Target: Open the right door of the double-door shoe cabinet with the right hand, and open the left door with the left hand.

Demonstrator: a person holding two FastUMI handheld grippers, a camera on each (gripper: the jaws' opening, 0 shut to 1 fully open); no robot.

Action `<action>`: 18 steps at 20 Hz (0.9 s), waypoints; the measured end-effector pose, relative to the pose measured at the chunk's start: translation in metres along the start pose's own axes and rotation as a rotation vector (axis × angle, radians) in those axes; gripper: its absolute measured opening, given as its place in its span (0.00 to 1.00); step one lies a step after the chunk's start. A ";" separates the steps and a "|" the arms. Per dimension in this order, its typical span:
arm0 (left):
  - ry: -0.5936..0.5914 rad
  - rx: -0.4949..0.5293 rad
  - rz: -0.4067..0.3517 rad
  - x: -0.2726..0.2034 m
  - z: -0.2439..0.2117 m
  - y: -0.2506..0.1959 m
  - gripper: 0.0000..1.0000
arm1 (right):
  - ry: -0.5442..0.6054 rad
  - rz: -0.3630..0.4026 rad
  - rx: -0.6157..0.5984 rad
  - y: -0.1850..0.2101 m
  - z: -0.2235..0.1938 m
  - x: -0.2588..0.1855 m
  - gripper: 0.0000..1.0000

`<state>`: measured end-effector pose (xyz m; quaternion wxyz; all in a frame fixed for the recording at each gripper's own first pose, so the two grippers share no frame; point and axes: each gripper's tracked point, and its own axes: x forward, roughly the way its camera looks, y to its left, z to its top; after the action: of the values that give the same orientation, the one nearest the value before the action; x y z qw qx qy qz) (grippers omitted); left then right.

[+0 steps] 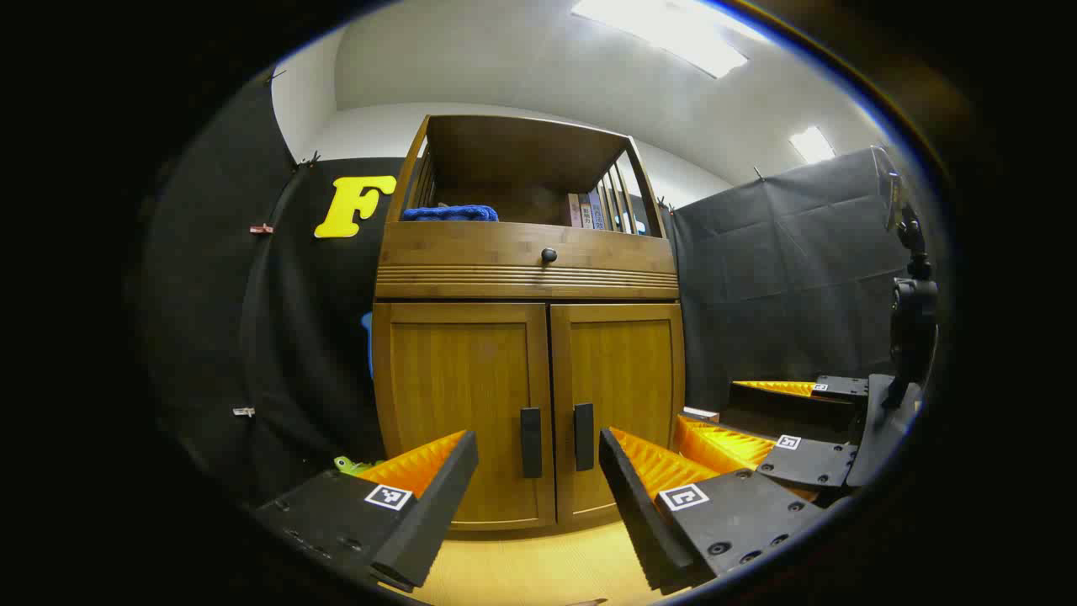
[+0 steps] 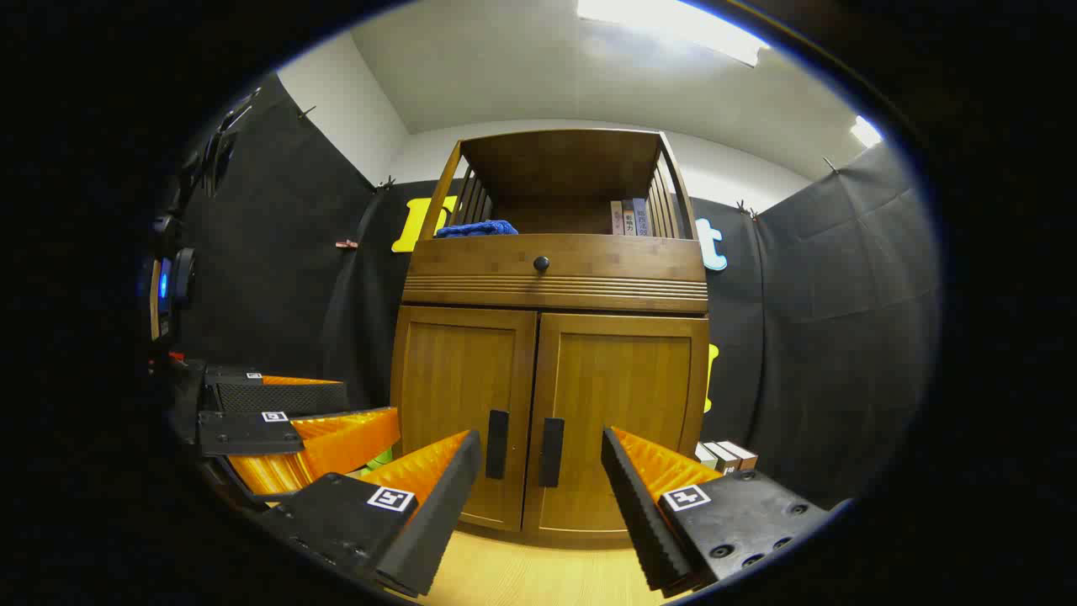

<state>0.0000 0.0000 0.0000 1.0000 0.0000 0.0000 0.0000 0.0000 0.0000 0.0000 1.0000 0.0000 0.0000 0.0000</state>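
The wooden shoe cabinet stands straight ahead with both doors closed. In the left gripper view, the left door (image 1: 458,396) and right door (image 1: 623,387) meet at two dark vertical handles (image 1: 530,442) (image 1: 584,436). My left gripper (image 1: 538,505) is open, a short way in front of the handles and touching nothing. My right gripper (image 1: 724,408) hovers open at the right. In the right gripper view, the right door (image 2: 627,404) and its handle (image 2: 551,451) lie ahead of my open right gripper (image 2: 538,505). The left door (image 2: 463,396) with its handle (image 2: 497,443) is beside them, and the left gripper (image 2: 362,400) is at the left.
Above the doors is a drawer with a round knob (image 1: 549,254). The open shelf holds a blue cloth (image 1: 450,214) and books (image 1: 589,210). Small boxes (image 2: 724,454) sit on the floor right of the cabinet. A camera stand (image 1: 913,311) rises at the far right. Light wooden floor (image 1: 522,564) runs underneath.
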 end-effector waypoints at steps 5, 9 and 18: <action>-0.004 -0.015 -0.008 0.002 -0.002 0.002 0.89 | -0.006 0.003 0.006 -0.001 0.002 -0.003 0.90; 0.010 -0.011 -0.005 0.005 -0.004 0.005 0.91 | -0.011 -0.001 0.014 -0.001 0.004 -0.001 0.89; -0.002 -0.030 0.016 0.010 -0.007 0.020 0.91 | 0.017 0.008 0.001 0.005 -0.011 0.013 0.89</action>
<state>0.0101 0.0195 -0.0068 0.9999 -0.0149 -0.0010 0.0079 0.0129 0.0048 -0.0113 1.0000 0.0007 0.0086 0.0041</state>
